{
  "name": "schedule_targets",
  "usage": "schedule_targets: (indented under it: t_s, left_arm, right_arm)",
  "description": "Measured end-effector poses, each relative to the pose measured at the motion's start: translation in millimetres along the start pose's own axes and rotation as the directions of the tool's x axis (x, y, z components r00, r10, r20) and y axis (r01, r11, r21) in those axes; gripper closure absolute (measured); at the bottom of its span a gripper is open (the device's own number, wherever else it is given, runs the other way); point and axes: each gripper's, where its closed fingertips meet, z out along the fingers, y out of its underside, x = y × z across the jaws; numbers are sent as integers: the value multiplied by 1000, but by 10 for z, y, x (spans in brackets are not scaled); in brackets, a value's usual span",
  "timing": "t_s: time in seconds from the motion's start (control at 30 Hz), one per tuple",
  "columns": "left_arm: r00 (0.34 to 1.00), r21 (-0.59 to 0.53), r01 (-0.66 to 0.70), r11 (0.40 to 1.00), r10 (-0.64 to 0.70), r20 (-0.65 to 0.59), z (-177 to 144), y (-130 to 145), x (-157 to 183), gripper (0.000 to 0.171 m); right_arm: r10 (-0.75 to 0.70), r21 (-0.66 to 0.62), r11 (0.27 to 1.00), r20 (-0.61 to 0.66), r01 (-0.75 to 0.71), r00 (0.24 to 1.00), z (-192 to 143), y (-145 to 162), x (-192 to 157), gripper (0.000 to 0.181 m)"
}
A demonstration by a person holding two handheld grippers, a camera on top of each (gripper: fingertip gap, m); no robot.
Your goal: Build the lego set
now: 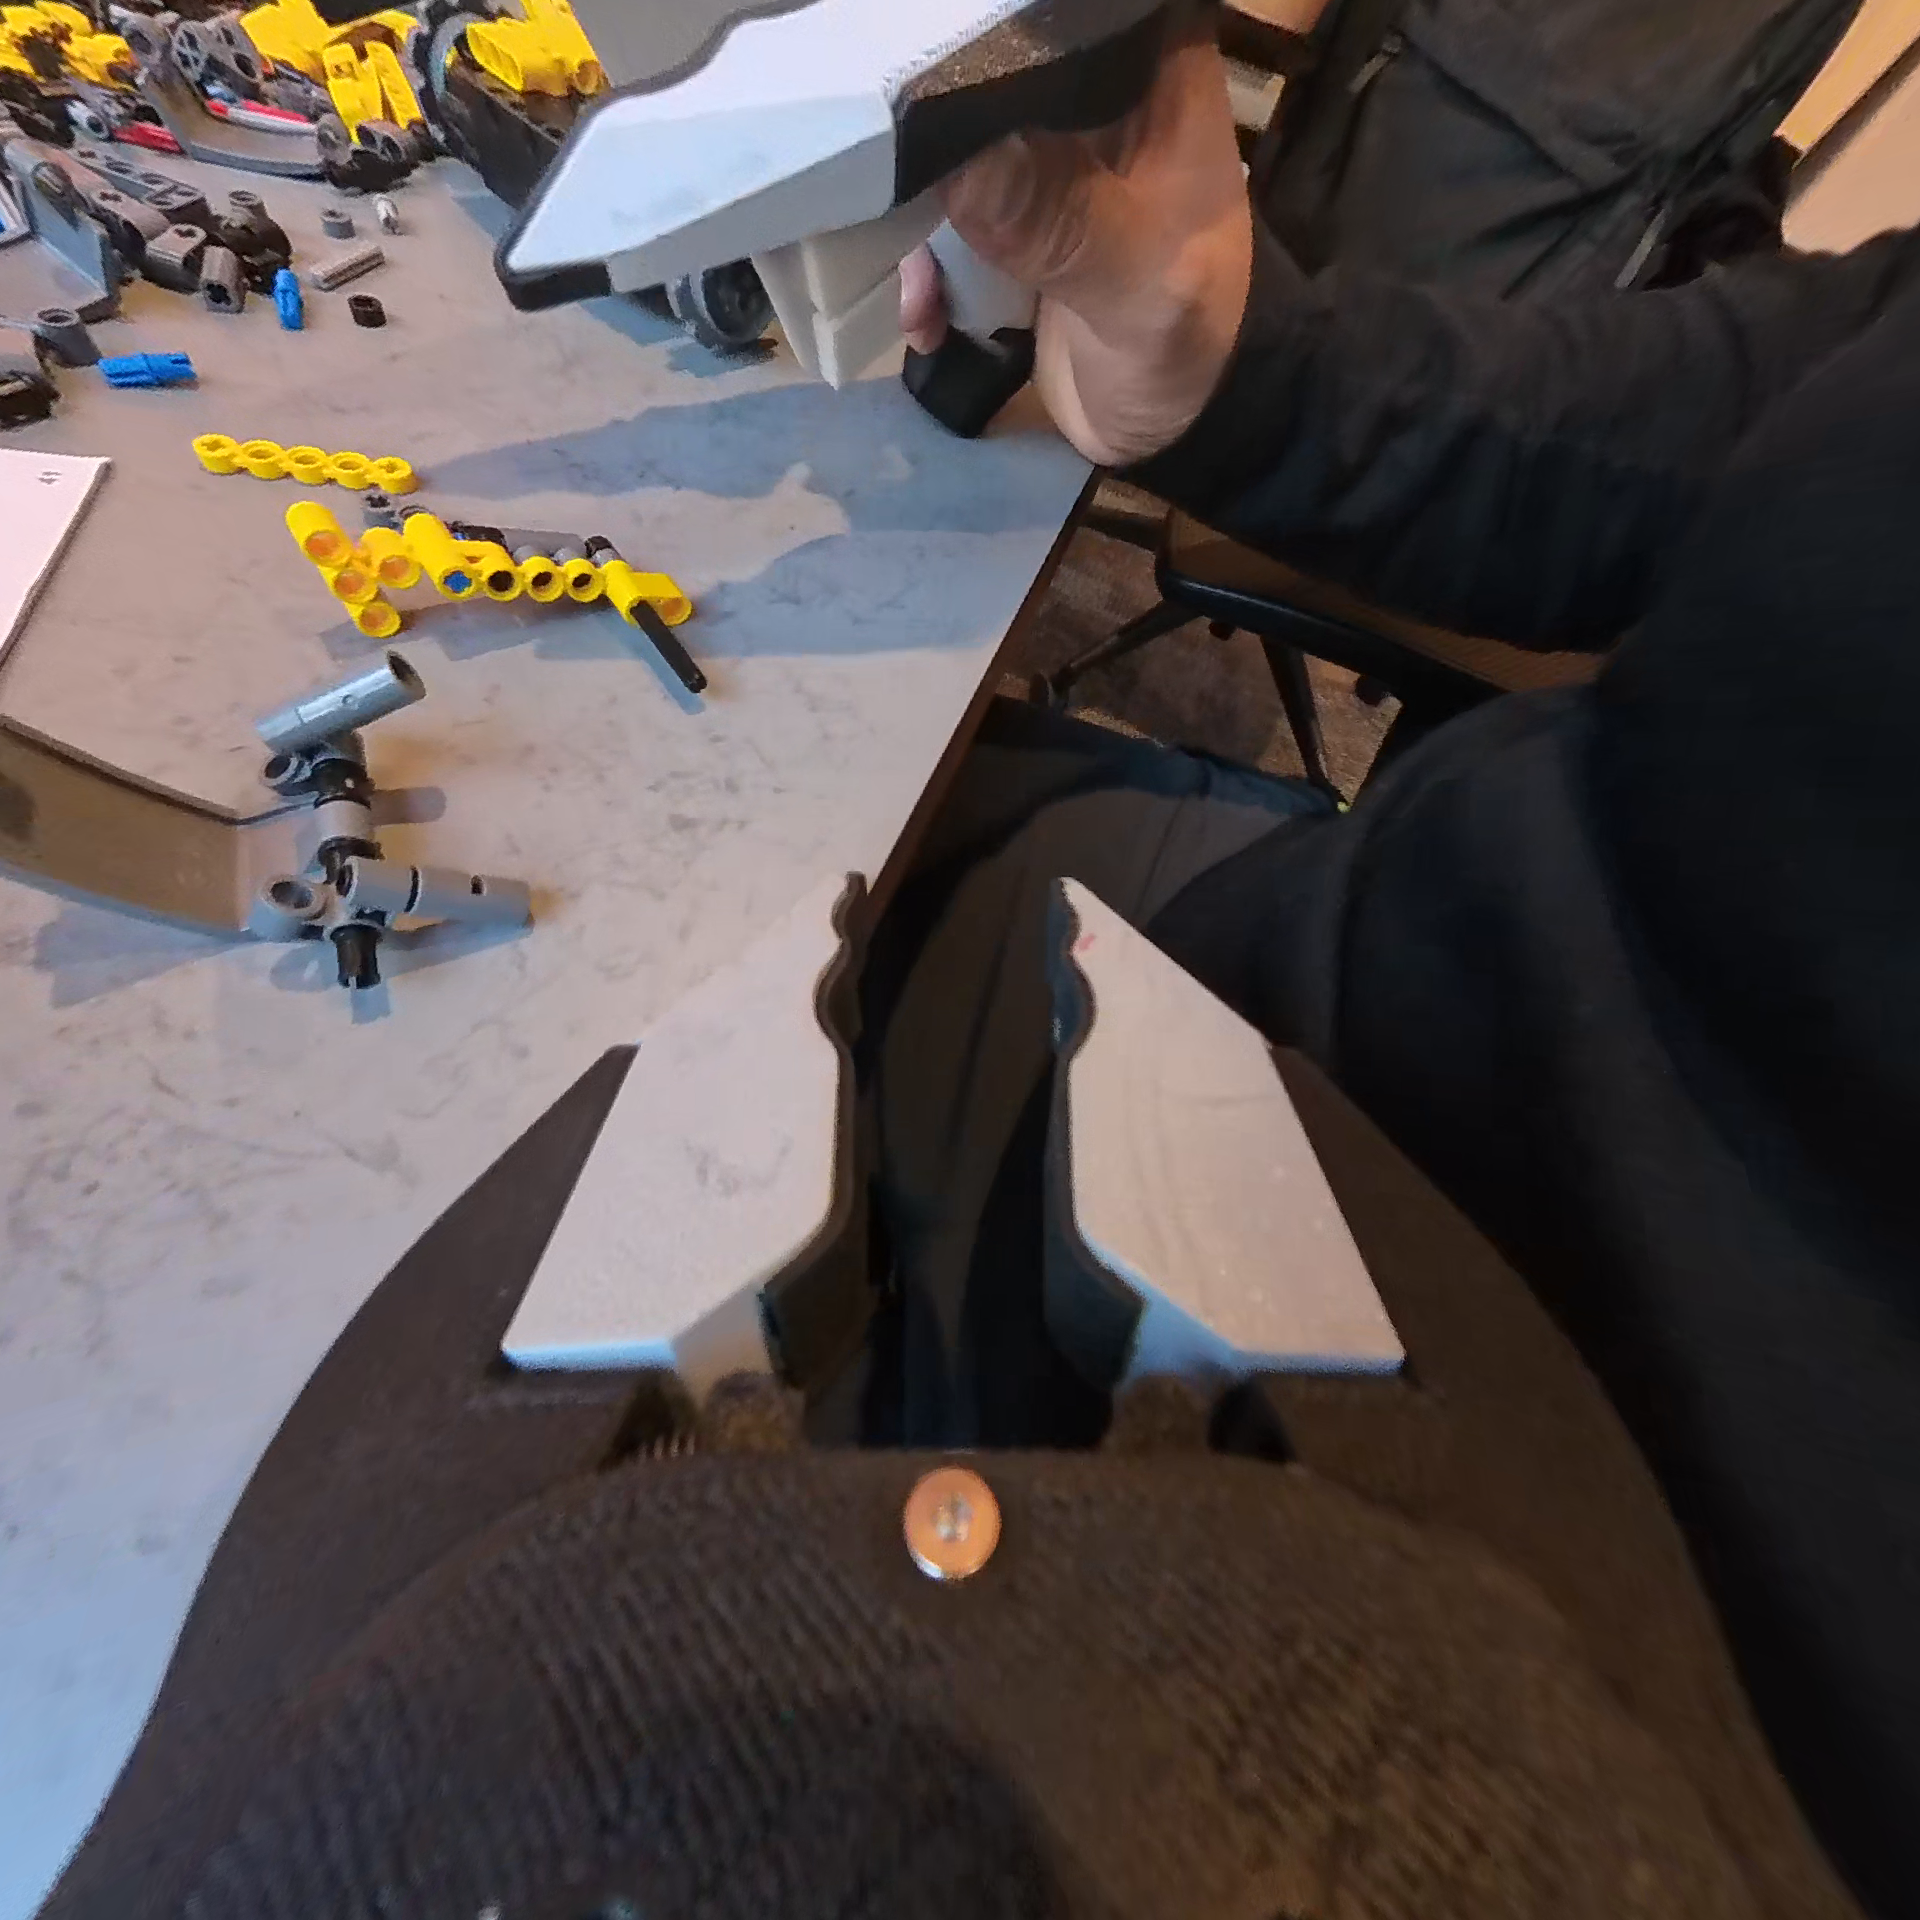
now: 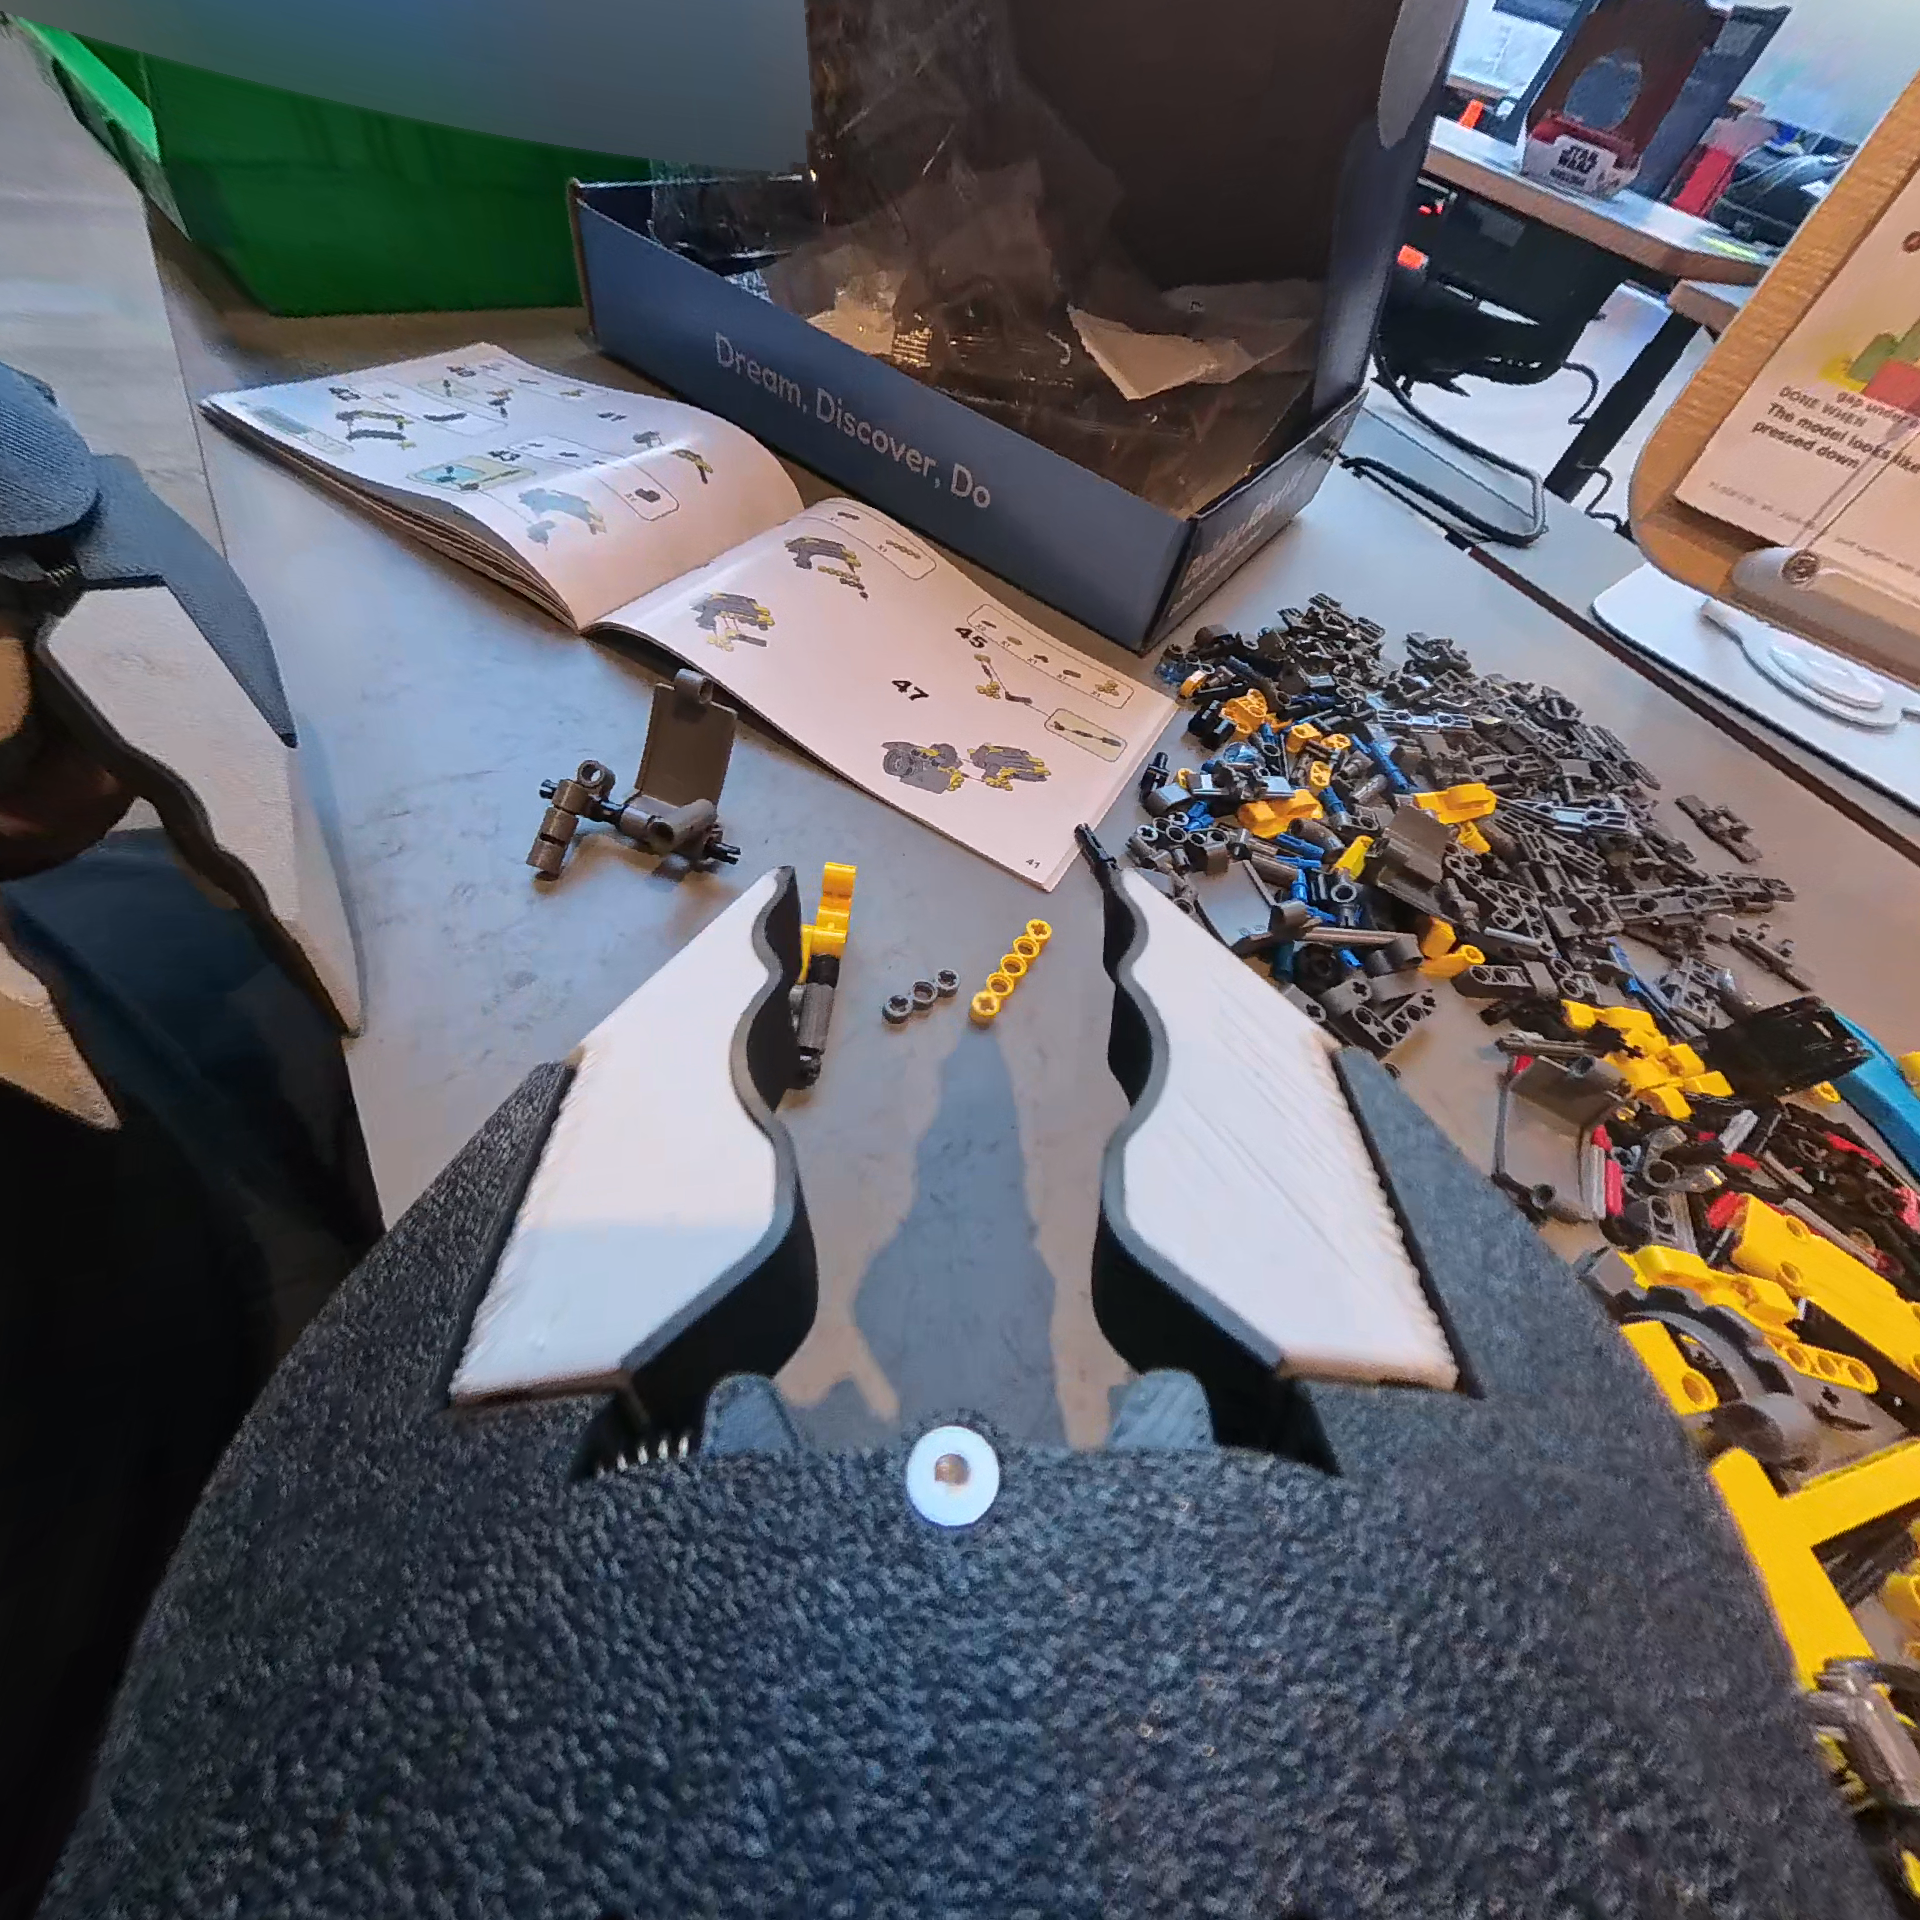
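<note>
My right gripper (image 2: 945, 894) is open and empty, held above the grey table (image 2: 468, 935). Below its tips lie a yellow five-hole beam (image 2: 1010, 971), three small dark rings (image 2: 922, 994) and a small yellow-and-grey assembly (image 2: 821, 956) beside the left finger. A grey jointed assembly (image 2: 644, 800) lies farther off. My left gripper (image 1: 961, 914) is open and empty over the table's near edge (image 1: 997, 665), pointing at a person's dark-clothed lap. To its left lie the grey assembly (image 1: 353, 821), the yellow assembly (image 1: 488, 571) and the beam (image 1: 307, 462). A hand (image 1: 1091, 260) holds the right gripper above them.
An open instruction booklet (image 2: 727, 582) lies before an open blue box (image 2: 935, 447). A big pile of grey, yellow and blue parts (image 2: 1455, 831) covers the table's right side. A green bin (image 2: 364, 208) stands far left, a card on a stand (image 2: 1818, 416) far right. A chair base (image 1: 1247, 623) is below the table edge.
</note>
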Motion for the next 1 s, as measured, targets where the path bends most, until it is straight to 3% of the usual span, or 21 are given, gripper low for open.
schedule_targets:
  t_s: [1.0]
  left_arm:
    - [999, -21, -30, 999, 30, 13, 36, 15, 99, 140]
  right_arm:
    - [-59, -45, 997, 12, 59, 998, 52, 59, -73, 122]
